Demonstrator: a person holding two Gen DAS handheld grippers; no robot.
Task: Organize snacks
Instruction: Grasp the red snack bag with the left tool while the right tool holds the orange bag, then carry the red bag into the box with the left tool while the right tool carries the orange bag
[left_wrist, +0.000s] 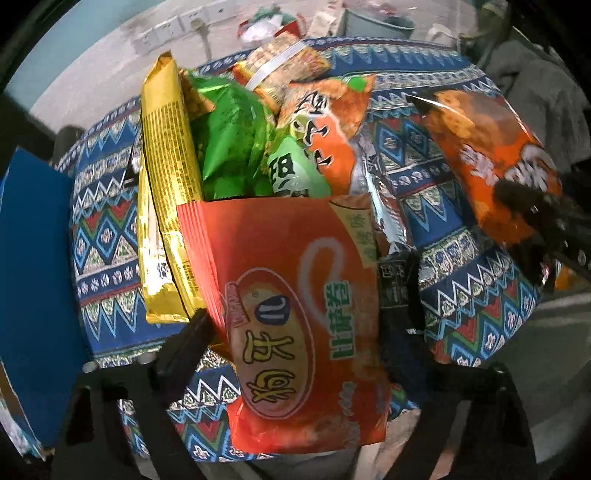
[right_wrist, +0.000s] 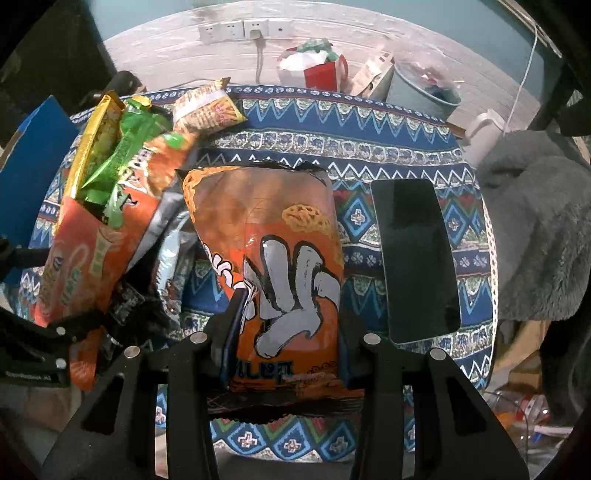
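Note:
A red-orange snack bag lies at the near end of a pile of snacks on the round table with the patterned cloth. My left gripper points down over it, one black finger against each long edge, pressing in on it. The pile behind holds a gold pack, green packs and an orange pack. To the right, my right gripper is shut on the lower part of an orange bag with a white cartoon hand, held above the cloth; that orange bag also shows in the left wrist view.
A black phone lies on the cloth to the right of the held bag. A blue box stands at the table's left edge. A grey fluffy blanket is off to the right. On the floor beyond are a bin and a red bag.

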